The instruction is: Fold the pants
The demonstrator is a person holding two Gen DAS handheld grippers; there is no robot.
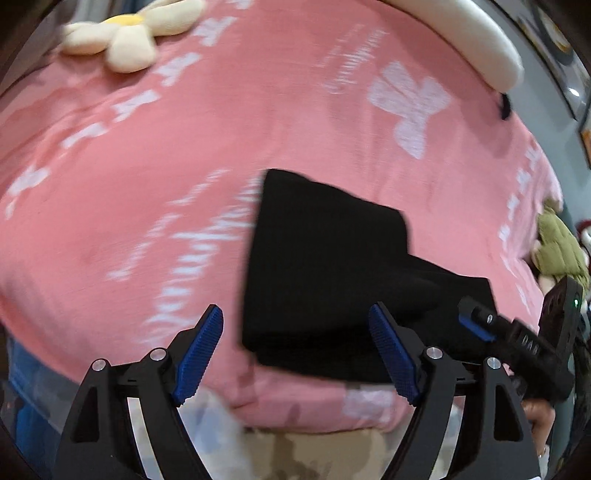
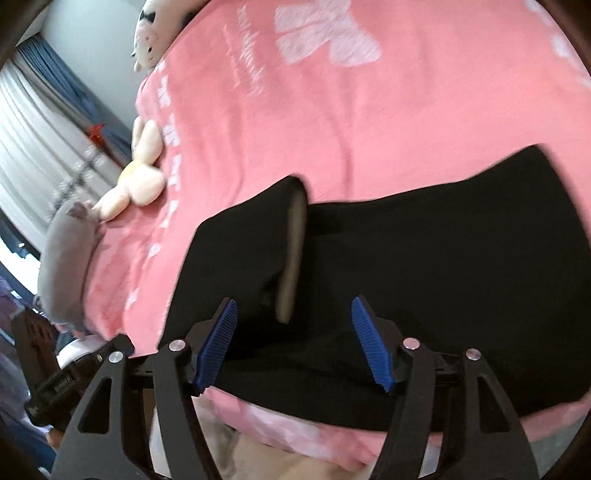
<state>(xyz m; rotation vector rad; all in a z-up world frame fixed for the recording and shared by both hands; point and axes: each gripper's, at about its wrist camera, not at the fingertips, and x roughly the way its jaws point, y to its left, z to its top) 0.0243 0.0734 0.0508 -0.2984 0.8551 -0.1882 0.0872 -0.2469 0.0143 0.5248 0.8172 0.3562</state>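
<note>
The black pants (image 1: 325, 266) lie folded into a compact stack on the pink bedspread (image 1: 184, 155), near the bed's front edge. My left gripper (image 1: 295, 354) is open and empty, hovering at the stack's near-left corner. The right gripper shows in the left wrist view (image 1: 480, 325) at the stack's right end. In the right wrist view the pants (image 2: 424, 266) fill the middle, with a tan lining strip (image 2: 293, 258) showing at a fold. My right gripper (image 2: 293, 343) is open and empty, just above the near edge of the pants.
A cream flower plush (image 1: 125, 33) lies at the far left of the bed, also in the right wrist view (image 2: 136, 177). A grey plush (image 2: 66, 258) sits beside it. A white pillow (image 1: 472, 40) is at the far right, and a green plush (image 1: 557, 247) at the right edge.
</note>
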